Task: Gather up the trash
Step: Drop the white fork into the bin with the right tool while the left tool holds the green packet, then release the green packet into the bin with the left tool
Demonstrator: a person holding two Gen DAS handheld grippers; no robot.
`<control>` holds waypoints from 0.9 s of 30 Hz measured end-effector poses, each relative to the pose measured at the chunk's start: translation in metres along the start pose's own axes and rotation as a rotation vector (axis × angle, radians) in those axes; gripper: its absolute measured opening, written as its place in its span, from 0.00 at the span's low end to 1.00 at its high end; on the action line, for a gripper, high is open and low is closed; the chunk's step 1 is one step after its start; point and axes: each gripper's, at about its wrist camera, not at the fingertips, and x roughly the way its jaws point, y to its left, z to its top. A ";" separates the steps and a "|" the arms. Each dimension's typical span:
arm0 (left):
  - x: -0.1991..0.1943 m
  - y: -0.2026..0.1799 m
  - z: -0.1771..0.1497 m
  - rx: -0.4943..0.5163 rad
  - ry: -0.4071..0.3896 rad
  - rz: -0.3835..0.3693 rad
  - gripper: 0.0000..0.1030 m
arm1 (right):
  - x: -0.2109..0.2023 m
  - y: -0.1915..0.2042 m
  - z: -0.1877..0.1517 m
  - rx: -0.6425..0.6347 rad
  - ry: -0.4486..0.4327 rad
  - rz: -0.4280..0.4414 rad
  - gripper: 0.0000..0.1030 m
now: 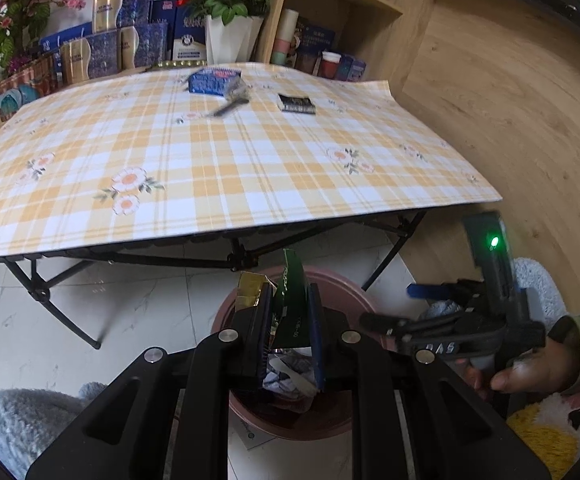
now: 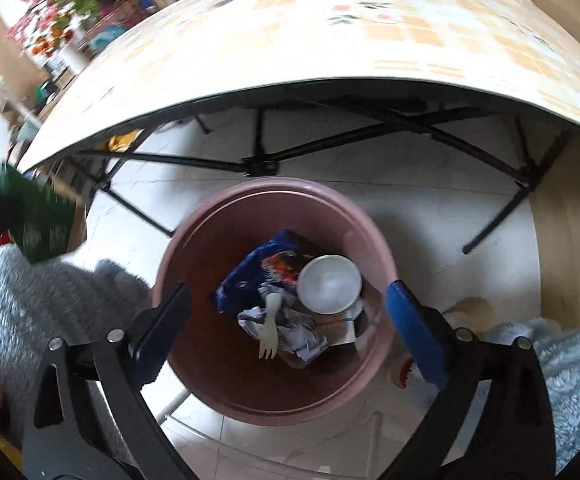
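Two grippers in frame, both over the pink bin [image 2: 193, 240] on the tiled floor in front of the folding table [image 1: 249, 152]. Left gripper [image 1: 287, 328]: jaws nearly closed, clamped on a green wrapper [image 1: 290, 292] that stands upright between the pads, with a gold foil piece [image 1: 249, 290] bunched against the outside of the left pad. Wrapper sits directly above the bin mouth, not in it. Right gripper [image 2: 285, 332]: jaws spread wide, nothing between them, blue pads straddling the bin opening from above. From the right wrist view the green wrapper also shows at the far left edge, blurred. Bin contents visible: blue snack bag [image 2: 257, 268], white round lid or bowl [image 2: 329, 283], pale plastic fork [image 2: 269, 330] lying on crumpled silver-white packaging [image 2: 290, 332]; more scraps under those, can't resolve them. Table has a yellow-and-white plaid cloth with flower print; on its far side a blue box [image 1: 213, 81], a blurred dark-grey item [image 1: 231, 105] just beside it, and a small black pack [image 1: 296, 104] set apart to the right. Behind the table: blue boxes, a red flower pot, wooden shelf. Left wrist view also catches the right gripper's body side-on with a green LED [image 1: 494, 241] lit and the person's right hand [image 1: 530, 372] on the handle. Fuzzy grey fabric at both lower corners.
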 end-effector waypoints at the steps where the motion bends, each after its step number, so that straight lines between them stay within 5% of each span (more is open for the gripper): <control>1: 0.005 0.000 -0.001 0.000 0.010 -0.003 0.16 | -0.001 -0.005 0.001 0.024 -0.008 -0.009 0.94; 10: 0.062 0.003 -0.014 -0.001 0.172 0.005 0.16 | -0.019 -0.046 0.006 0.214 -0.088 -0.076 0.94; 20: 0.089 0.008 -0.018 -0.043 0.239 -0.007 0.19 | -0.024 -0.064 0.004 0.291 -0.103 -0.102 0.94; 24: 0.088 0.010 -0.015 -0.069 0.219 -0.021 0.57 | -0.023 -0.064 0.003 0.293 -0.100 -0.104 0.94; 27: 0.081 0.011 -0.010 -0.089 0.175 -0.032 0.71 | -0.023 -0.063 0.003 0.288 -0.101 -0.107 0.94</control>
